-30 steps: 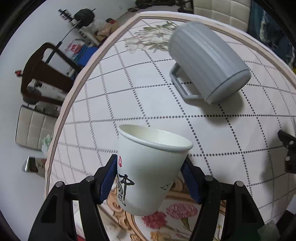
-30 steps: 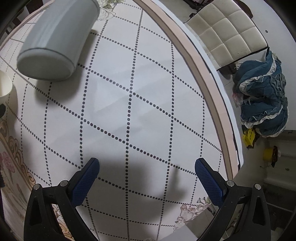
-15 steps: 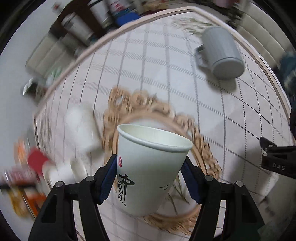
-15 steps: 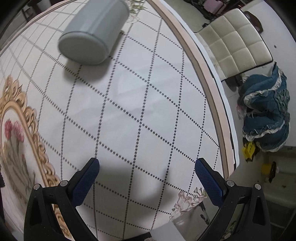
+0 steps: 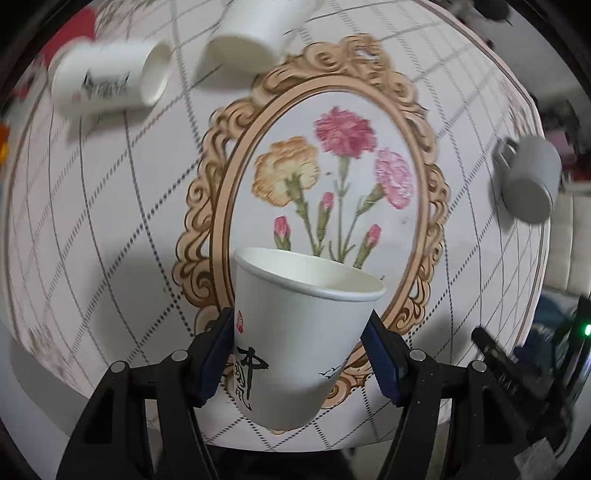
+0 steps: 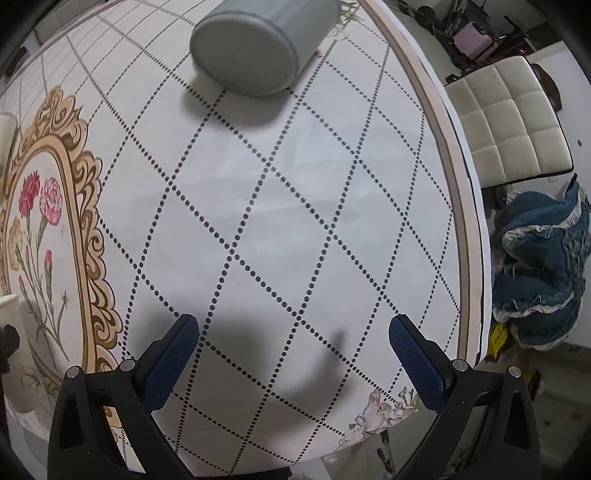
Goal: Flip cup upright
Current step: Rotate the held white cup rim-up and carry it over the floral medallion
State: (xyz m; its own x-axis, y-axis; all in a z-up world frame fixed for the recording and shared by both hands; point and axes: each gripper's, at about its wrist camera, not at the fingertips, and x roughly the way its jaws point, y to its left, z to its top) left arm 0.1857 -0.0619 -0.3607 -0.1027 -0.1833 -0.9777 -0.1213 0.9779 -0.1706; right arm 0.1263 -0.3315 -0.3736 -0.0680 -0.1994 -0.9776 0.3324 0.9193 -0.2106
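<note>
Tablecloth [image 5: 110, 229] with floral oval lies under left hand-held gripper [image 5: 301, 354] clamping paper cup [image 5: 295, 332]; right hand-held gripper [image 6: 293, 354] gapes.

Even indoor light, heavy fisheye bending, motion blur in the left view

The left wrist view is smeared toward its edges: two lying paper cups [image 5: 110, 75] [image 5: 255, 33] and the grey mug [image 5: 530, 181] are soft, while the held paper cup [image 5: 299, 332] stays crisp (it moves with the camera). The right wrist view is sharp throughout; the grey mug [image 6: 258, 44] casts a soft shadow toward the viewer, and a dark blurred shadow lies on the tablecloth [image 6: 295, 221] between the fingers [image 6: 173, 358]. Black vignette rings both pictures; the table rim curves strongly.
</note>
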